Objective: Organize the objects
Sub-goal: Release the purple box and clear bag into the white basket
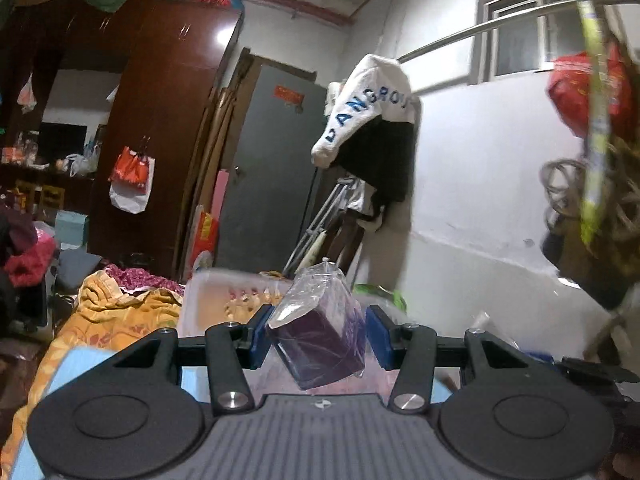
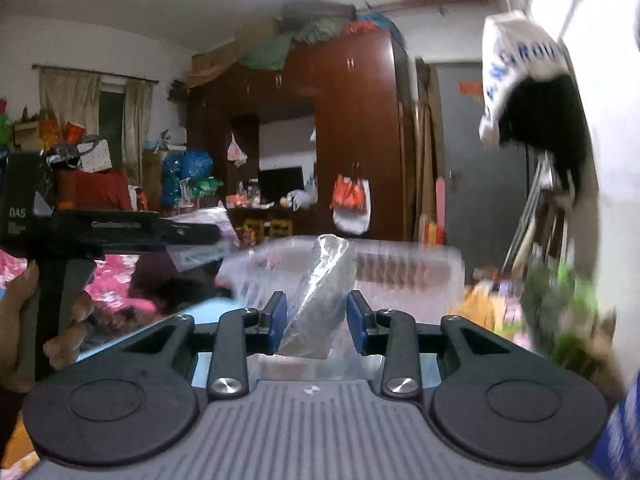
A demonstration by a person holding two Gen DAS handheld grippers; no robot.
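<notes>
My left gripper (image 1: pixel 320 332) is shut on a purple box (image 1: pixel 316 360) wrapped in a clear plastic bag. The box sits tilted between the blue pads (image 1: pixel 260 336), raised in the air. My right gripper (image 2: pixel 317 320) is shut on a dark grey item in crinkled clear plastic (image 2: pixel 324 292), its wrap sticking up above the pads. A clear plastic storage bin (image 1: pixel 212 300) (image 2: pixel 404 264) with small items inside lies just beyond both grippers. At the left of the right wrist view, a person's hand (image 2: pixel 20 320) holds the black handle (image 2: pixel 56 284) of the other tool.
An orange patterned cloth (image 1: pixel 116 320) and pink fabric (image 2: pixel 116 280) lie around the bin. A dark wooden wardrobe (image 1: pixel 160 120) with hanging bags and a grey door (image 1: pixel 264 168) stand behind. Clothes hang on a rail (image 1: pixel 372 120) by the white wall. Bags and cables (image 1: pixel 588 184) hang close on the right.
</notes>
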